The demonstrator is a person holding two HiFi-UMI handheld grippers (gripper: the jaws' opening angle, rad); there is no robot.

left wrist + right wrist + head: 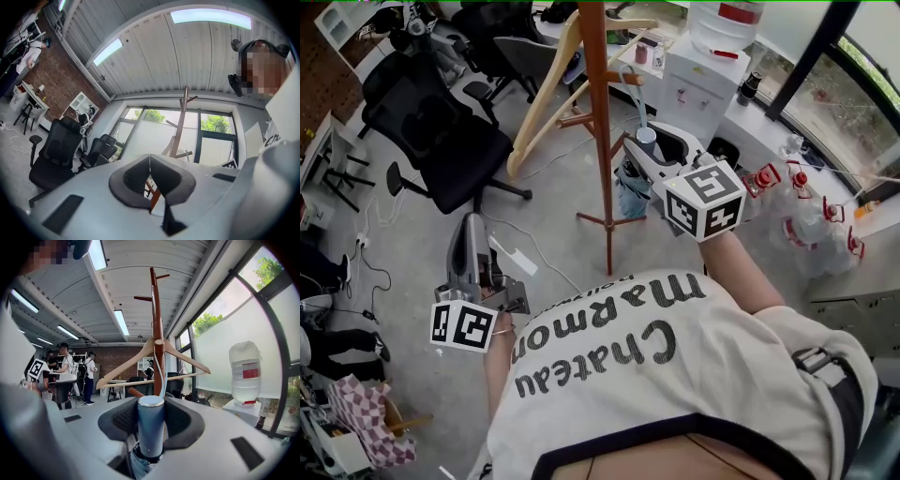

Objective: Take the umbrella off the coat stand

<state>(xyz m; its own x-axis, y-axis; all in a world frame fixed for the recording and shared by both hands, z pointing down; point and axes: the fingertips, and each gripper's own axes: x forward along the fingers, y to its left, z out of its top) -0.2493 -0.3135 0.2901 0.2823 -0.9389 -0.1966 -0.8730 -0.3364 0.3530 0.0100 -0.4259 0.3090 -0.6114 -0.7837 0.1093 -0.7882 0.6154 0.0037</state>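
The wooden coat stand rises just beyond my right gripper. A folded blue umbrella hangs beside its pole. In the right gripper view the jaws are shut on the umbrella's blue-grey cylindrical handle, which stands upright between the pads. The handle's pale wrist strap runs up along the stand's pole. My left gripper is held low at the left, away from the stand, with its jaws shut on nothing.
A wooden hanger hangs on the stand. Black office chairs are to the left, and a water dispenser and a clear plastic bag to the right. People stand at desks far back.
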